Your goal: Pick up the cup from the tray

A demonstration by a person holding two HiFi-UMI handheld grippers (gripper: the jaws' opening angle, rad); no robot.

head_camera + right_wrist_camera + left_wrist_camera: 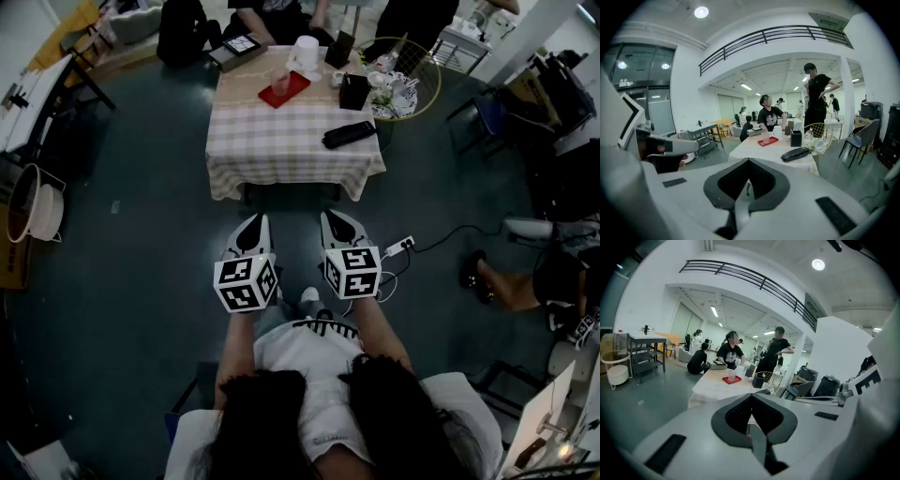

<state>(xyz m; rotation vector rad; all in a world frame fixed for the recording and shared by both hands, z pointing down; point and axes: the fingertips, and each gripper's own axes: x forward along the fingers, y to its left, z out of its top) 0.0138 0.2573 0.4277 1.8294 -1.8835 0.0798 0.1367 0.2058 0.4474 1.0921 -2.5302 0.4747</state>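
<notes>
Head view, steeply downward: dark floor [122, 281] on every side. Ahead, a square table [291, 141] under a checked cloth, well apart from both grippers. At its far right corner, a gold wire basket [417, 70]. Low and side by side, short of the table, left gripper [255, 223] and right gripper [335, 219], tips aimed toward it. Left jaws pressed together, nothing between them. Right jaws likewise closed, holding nothing. Near the table's front right, a long black case [349, 135]. Toward the far side, a flat red tray [284, 91], with a white container [306, 54] just behind it. Upright on that tray, the translucent cup [280, 82]. Small and distant in both gripper views, straight ahead beyond the closed tips.
</notes>
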